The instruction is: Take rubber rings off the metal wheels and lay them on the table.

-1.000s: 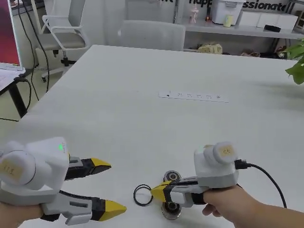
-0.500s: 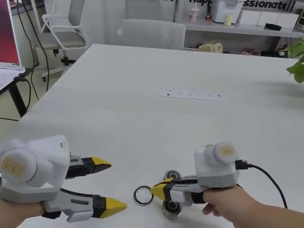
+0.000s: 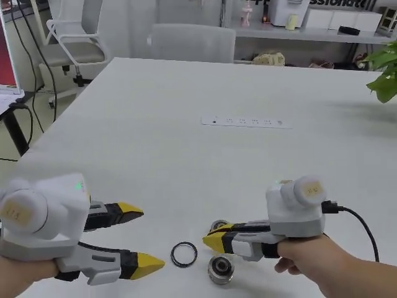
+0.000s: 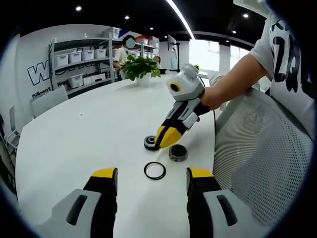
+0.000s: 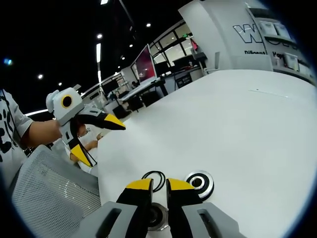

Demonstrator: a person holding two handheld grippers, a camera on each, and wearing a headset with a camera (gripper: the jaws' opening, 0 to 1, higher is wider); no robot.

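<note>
Lying on table: 1 ring, 2 wheels.

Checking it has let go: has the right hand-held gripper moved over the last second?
Yes. The right hand-held gripper has drawn back to the right, away from the black rubber ring, which lies flat on the white table.

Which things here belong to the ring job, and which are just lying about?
Job: rubber ring lying flat on the table; near metal wheel; far metal wheel; left hand-held gripper; right hand-held gripper.
Lying about: power strip; chair; plant.
</note>
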